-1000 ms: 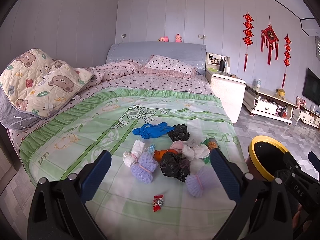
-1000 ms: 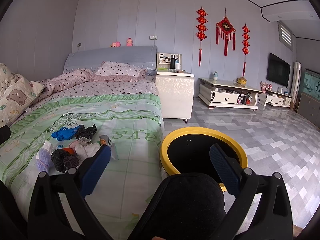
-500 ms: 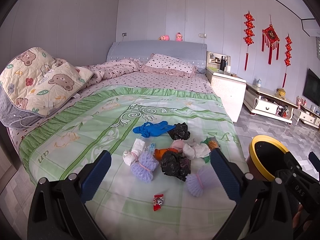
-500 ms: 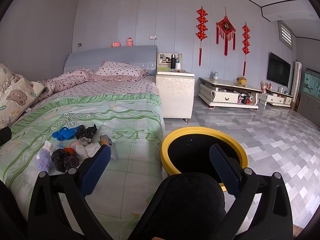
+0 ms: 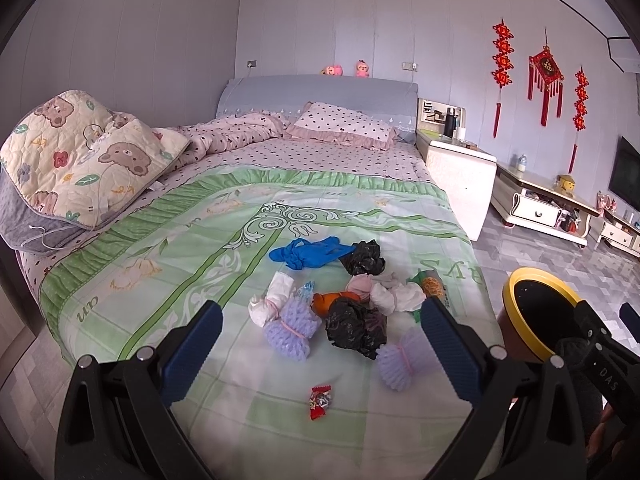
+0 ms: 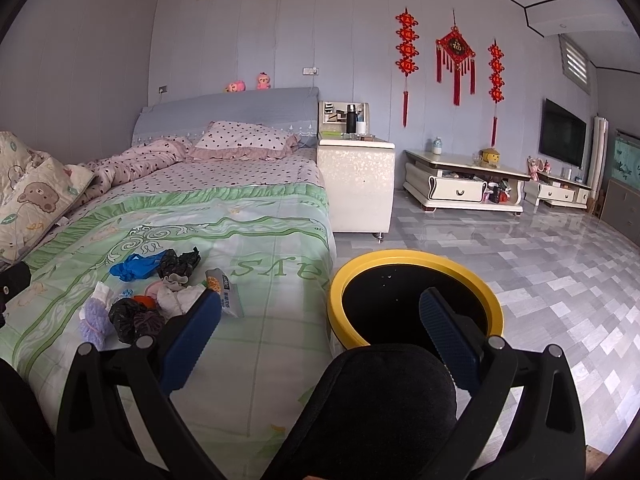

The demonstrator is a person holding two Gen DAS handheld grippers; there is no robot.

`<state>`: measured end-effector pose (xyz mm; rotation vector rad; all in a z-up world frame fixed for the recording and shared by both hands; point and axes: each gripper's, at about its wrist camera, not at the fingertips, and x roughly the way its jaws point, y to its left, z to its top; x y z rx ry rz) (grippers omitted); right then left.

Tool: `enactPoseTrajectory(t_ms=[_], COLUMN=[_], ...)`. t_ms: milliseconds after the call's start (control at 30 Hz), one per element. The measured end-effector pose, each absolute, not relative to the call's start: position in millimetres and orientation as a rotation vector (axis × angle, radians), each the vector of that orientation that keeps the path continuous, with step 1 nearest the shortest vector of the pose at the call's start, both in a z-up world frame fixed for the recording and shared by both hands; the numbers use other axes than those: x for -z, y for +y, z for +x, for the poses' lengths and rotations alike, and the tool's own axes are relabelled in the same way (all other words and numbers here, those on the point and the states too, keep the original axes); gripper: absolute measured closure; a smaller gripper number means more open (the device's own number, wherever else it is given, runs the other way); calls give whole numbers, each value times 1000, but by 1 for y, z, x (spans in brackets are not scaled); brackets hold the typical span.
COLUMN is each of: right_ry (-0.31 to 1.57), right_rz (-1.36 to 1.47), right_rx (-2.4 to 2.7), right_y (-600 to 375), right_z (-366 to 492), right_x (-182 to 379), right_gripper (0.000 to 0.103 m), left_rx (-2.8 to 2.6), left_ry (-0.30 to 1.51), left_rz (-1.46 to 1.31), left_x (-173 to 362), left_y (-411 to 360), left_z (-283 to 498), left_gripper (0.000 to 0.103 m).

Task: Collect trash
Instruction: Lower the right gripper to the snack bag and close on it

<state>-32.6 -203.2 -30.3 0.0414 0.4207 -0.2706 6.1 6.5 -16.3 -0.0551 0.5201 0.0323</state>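
On the bed (image 5: 168,240), beside the yellow-rimmed bin (image 6: 414,258), the trash pile (image 5: 340,304) lies untouched, so collecting has not begun: the left gripper (image 5: 320,340), jaws spread and empty like the right gripper (image 6: 320,328), must descend on the red wrapper (image 5: 320,396), whose long axis points roughly away.

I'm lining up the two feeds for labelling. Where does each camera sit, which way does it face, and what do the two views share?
Left wrist: on the left gripper, above the bed's foot, facing the trash pile and headboard; its open jaws and the other gripper at right show.
Right wrist: on the right gripper, beside the bed, facing the yellow-rimmed bin and floor; its open jaws and a black rounded part show.
Shared: pile, bin, bed, red wall ornaments.
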Motion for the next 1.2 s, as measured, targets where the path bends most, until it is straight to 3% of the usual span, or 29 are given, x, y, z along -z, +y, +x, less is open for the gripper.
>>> enactPoseTrajectory(t_ms=[667, 1200], right_ry=[639, 911], right_rz=[32, -44], right_rx=[-46, -151], right_y=[-197, -168], right_z=[54, 177], right_x=[31, 75], right_gripper=[8, 8], left_rx=[-111, -224], left_ry=[676, 886], left_rz=[-38, -11], left_x=[44, 97], left_y=[25, 45], left_z=[51, 126], left_gripper=[7, 7])
